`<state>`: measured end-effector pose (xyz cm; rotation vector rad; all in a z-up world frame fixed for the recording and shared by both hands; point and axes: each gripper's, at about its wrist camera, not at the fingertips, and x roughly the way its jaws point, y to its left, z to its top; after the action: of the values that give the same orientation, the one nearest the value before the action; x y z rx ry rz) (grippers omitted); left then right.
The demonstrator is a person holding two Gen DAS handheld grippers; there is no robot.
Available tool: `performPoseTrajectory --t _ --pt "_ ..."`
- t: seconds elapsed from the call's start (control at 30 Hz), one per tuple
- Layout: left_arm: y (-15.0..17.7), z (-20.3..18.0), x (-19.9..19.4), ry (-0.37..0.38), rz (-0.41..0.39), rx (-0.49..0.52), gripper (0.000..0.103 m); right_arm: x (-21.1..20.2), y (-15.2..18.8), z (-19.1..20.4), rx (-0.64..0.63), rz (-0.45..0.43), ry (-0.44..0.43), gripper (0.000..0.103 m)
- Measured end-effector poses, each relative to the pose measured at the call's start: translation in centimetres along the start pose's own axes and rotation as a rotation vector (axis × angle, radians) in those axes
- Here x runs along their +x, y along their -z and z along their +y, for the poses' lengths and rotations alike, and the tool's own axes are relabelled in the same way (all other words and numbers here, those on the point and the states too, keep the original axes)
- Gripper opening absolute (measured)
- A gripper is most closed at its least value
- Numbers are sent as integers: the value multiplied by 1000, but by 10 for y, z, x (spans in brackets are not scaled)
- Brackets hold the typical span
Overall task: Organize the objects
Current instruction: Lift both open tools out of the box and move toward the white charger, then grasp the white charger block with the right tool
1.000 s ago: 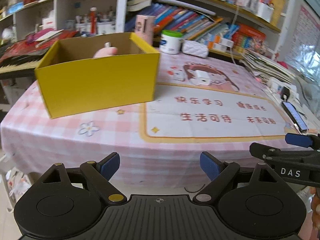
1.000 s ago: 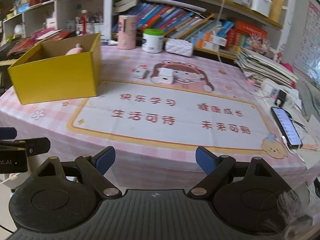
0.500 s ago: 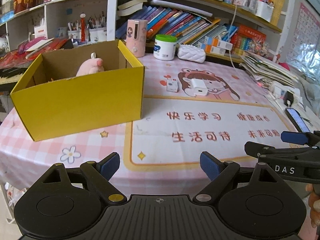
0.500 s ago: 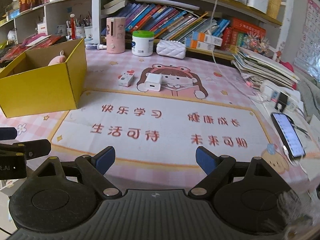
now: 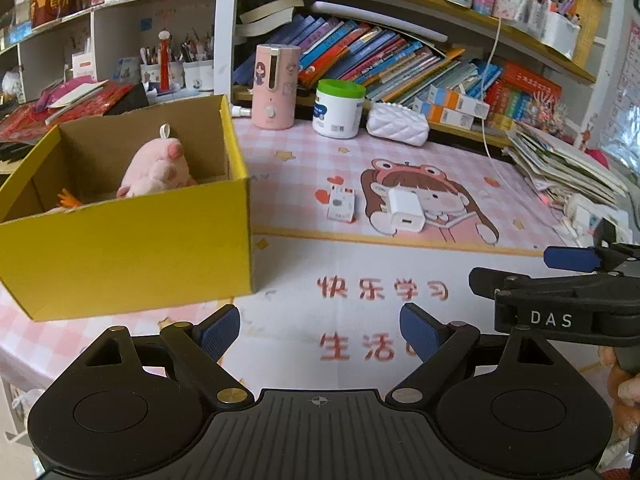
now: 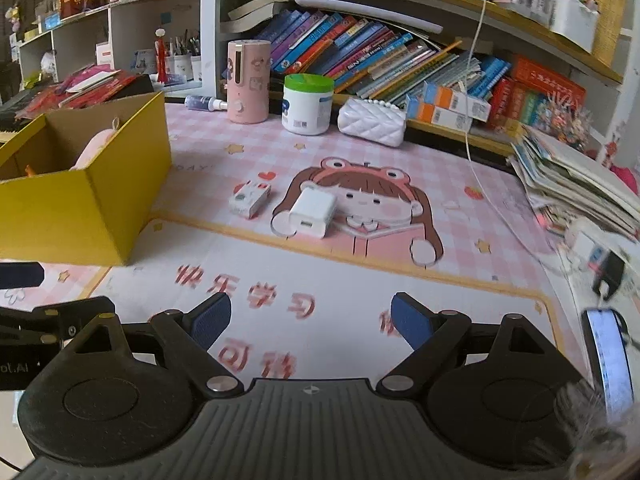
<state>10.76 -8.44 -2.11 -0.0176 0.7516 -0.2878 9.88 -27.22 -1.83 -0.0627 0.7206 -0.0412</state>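
A yellow cardboard box (image 5: 132, 248) stands open at the left of the table, with a pink plush toy (image 5: 154, 170) inside; the box also shows in the right wrist view (image 6: 80, 208). A white charger (image 5: 405, 210) (image 6: 312, 210) and a small white packet (image 5: 341, 203) (image 6: 250, 199) lie on the pink mat beyond both grippers. My left gripper (image 5: 320, 332) is open and empty, just right of the box's front corner. My right gripper (image 6: 311, 320) is open and empty, in front of the charger.
A pink cylinder (image 6: 247, 82), a green-lidded white jar (image 6: 307, 104) and a white quilted pouch (image 6: 372, 122) stand at the table's back. Bookshelves rise behind. Stacked papers (image 6: 576, 184) and a phone (image 6: 610, 360) lie at the right edge.
Both grippers have moved forward over the table towards the charger and packet. The box now sits closer at the left. Both stay open and empty.
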Motion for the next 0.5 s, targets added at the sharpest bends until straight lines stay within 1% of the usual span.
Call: performPoseTrajectory --t 0.13,0.5 --pt "-9 -10 12 -25 4 -7 89 18 -12 -13 -11 5 -31 85" --pt "-23 -36 44 -72 61 3 89 70 -33 -41 -12 33 -130 85"
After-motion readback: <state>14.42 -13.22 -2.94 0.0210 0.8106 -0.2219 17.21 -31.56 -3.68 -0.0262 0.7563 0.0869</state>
